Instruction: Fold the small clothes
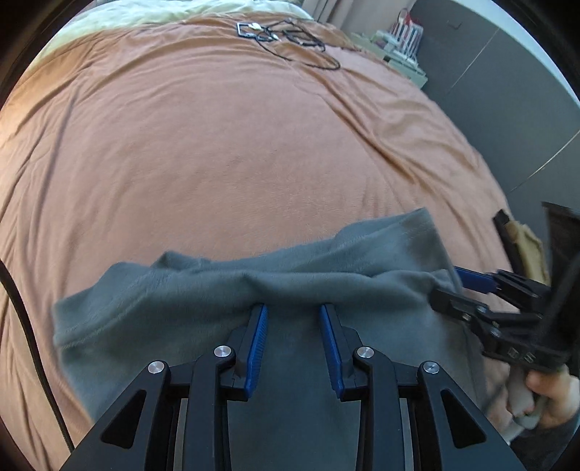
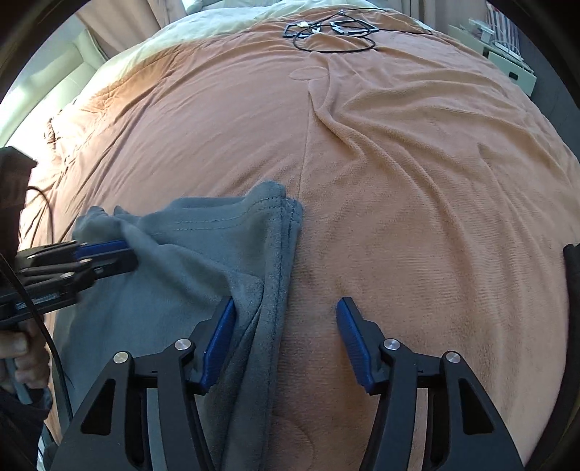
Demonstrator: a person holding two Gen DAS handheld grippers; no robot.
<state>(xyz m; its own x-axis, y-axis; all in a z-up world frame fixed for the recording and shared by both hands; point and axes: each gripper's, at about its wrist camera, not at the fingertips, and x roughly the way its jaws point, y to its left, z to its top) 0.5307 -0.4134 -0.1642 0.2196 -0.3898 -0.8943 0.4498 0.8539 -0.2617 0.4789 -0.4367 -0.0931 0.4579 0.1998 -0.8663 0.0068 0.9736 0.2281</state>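
Left wrist view, from left to right: orange bedspread [image 1: 217,145] across most of the frame; grey fleece garment [image 1: 181,300] bunched across the lower middle, a folded ridge just past the fingertips. Left gripper [image 1: 293,308] at lower centre, jaws parted, not pinching, cloth lying flat beneath and between the blue pads. Right gripper [image 1: 449,286] at the right edge, tips at the garment's right border.

Right wrist view: left gripper [image 2: 127,255] at left edge, tips against the cloth. Garment [image 2: 217,253] in lower left, hemmed corner toward centre. Right gripper [image 2: 284,302] released, left pad touching the garment's folded edge, right pad over bare bedspread [image 2: 417,181]. Black cables [image 2: 333,30] at top.
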